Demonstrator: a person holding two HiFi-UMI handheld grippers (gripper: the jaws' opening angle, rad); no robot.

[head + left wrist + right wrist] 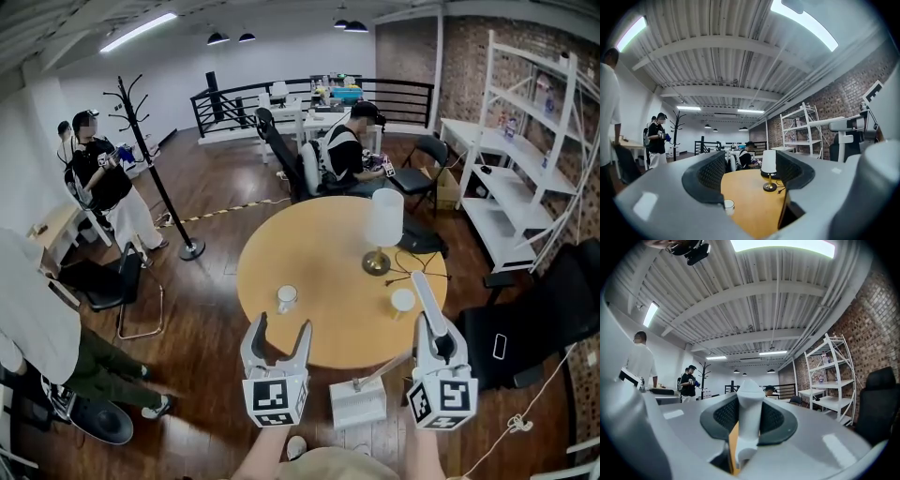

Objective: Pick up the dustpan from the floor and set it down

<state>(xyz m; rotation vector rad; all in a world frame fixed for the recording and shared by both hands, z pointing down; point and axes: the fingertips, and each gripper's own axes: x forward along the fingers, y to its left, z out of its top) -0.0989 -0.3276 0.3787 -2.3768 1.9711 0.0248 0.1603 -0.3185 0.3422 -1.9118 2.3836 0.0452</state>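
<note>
1. The round table stands just ahead of both grippers.
2. The dustpan hangs low between the grippers, apparently clear of the floor. Its handle slants up and to the right.
3. The right gripper is clamped on that handle, so the set-down falls to it.
4. The left gripper is near the pan, with its jaws apart and nothing in them.

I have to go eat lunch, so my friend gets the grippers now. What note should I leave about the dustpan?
Left gripper: jaws apart, nothing between them.
Right gripper: shut on the long handle of the white plastic dustpan.
The pan hangs low between the grippers, near the round wooden table, seemingly off the dark wooden floor.
Done: pick-up. Left: set it down.
</note>
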